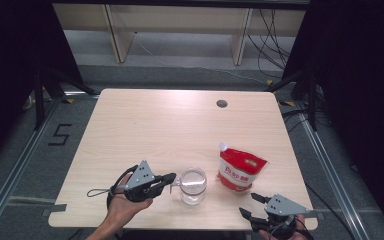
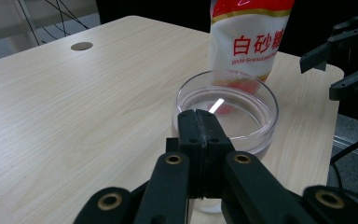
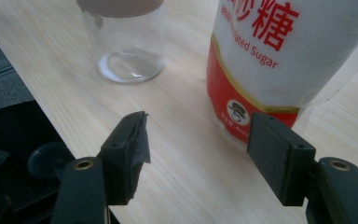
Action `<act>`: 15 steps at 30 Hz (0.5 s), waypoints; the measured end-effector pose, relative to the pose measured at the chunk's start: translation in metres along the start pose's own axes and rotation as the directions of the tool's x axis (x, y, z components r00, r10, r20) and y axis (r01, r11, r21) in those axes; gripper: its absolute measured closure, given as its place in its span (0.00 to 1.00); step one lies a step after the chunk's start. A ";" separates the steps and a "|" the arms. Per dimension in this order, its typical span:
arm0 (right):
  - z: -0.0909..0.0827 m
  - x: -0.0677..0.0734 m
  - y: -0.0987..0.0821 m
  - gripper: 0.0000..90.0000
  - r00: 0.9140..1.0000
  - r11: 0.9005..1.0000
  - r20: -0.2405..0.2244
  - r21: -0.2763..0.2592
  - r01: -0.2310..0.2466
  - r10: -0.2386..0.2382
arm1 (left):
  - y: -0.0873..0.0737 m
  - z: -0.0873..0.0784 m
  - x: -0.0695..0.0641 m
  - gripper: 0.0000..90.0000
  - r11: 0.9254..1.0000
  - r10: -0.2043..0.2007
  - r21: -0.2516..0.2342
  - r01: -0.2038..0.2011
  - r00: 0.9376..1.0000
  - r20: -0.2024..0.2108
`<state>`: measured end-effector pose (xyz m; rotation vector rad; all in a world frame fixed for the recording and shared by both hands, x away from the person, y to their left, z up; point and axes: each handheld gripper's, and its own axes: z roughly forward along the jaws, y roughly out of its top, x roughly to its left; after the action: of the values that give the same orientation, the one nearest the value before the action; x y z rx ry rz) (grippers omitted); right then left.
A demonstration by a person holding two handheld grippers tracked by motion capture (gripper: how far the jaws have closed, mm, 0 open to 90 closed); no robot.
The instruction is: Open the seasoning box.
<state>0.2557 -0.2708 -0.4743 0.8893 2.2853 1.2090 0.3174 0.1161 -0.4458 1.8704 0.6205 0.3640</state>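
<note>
Clear glass cup (image 1: pixel 193 186) stands beside red-and-white sugar pouch (image 1: pixel 239 169); left gripper (image 1: pixel 170 179) clamps its handle, right gripper (image 1: pixel 251 205) sits agape, empty, nearby.

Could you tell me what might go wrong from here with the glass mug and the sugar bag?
1. The left gripper is shut on the handle of the glass mug, a narrow hold; lifted, the mug might swing or slip.
2. The sugar bag stands upright close beside the mug; moving either could topple it.
3. The right gripper is open, with the bag just beyond its jaws; a grip low on the soft bag could let its top fold over.
</note>
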 end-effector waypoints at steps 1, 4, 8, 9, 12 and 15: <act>0.000 0.000 0.000 0.43 1.000 1.000 -0.001 -0.001 0.008 -0.008 | -0.001 0.002 0.000 0.99 1.000 0.002 0.012 -0.002 1.000 -0.002; 0.001 0.001 0.001 0.44 1.000 1.000 -0.003 -0.005 0.017 -0.017 | -0.003 0.004 0.001 0.99 1.000 0.014 0.017 -0.014 1.000 0.001; 0.003 0.003 0.002 0.45 1.000 1.000 -0.011 -0.012 0.003 -0.003 | -0.003 0.003 0.001 0.99 1.000 0.007 0.017 -0.007 1.000 -0.007; 0.005 0.004 0.003 0.47 0.998 0.999 -0.044 -0.020 -0.037 0.036 | -0.004 0.003 0.000 0.98 1.000 0.007 0.010 -0.007 1.000 -0.008; 0.006 0.006 0.005 0.51 0.996 0.998 -0.075 -0.039 -0.048 0.045 | -0.005 0.003 0.000 0.98 1.000 0.007 0.007 -0.007 1.000 -0.007; 0.012 0.011 0.010 0.64 0.995 0.998 -0.099 -0.055 -0.037 0.031 | -0.005 0.003 0.000 0.98 1.000 0.010 0.004 -0.010 1.000 -0.010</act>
<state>0.2585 -0.2519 -0.4731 0.8694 2.3076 1.3541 0.3176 0.1151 -0.4518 1.8766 0.6197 0.3793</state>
